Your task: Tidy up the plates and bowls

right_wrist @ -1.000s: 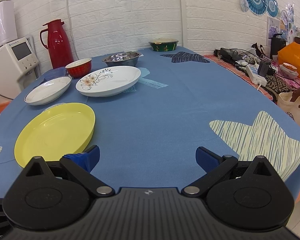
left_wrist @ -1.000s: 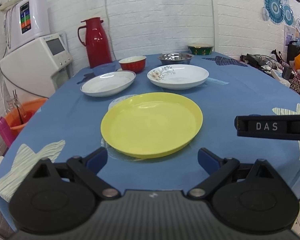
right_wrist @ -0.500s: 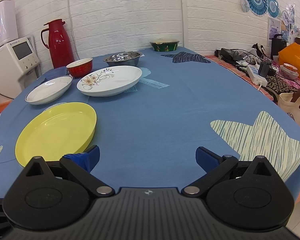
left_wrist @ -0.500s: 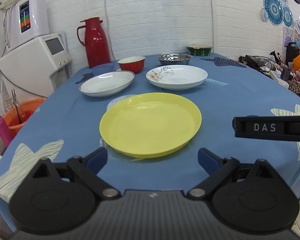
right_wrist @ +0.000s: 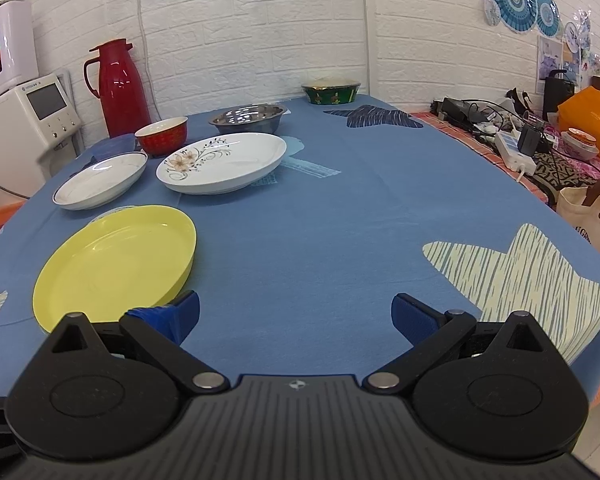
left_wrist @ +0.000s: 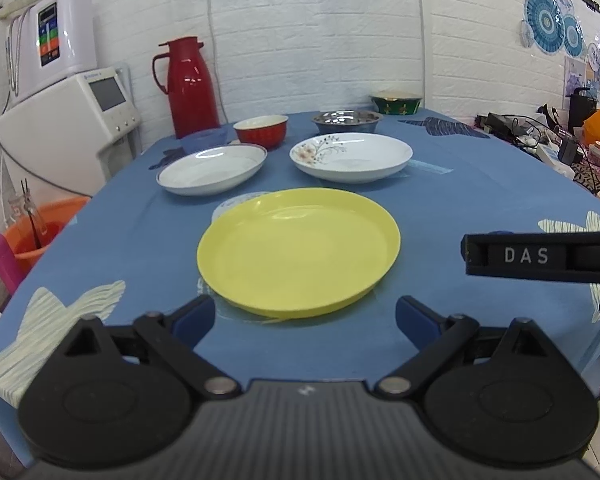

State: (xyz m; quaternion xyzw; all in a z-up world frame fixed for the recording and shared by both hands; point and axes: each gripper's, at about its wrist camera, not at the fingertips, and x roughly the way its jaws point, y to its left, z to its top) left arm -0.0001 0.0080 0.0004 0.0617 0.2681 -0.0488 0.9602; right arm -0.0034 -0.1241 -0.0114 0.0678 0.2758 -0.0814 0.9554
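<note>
A yellow plate lies on the blue tablecloth right in front of my open, empty left gripper. Behind it stand a plain white plate and a white flowered plate. Further back are a red bowl, a steel bowl and a green bowl. My right gripper is open and empty, to the right of the yellow plate; its side shows in the left wrist view.
A red thermos stands at the table's back left, a small blue dish before it. A white appliance and an orange bucket stand left of the table. Cables and clutter lie to the right.
Both views have drifted slightly; the dishes sit a touch lower and nearer in the frames. No dish has moved and both grippers stay open.
</note>
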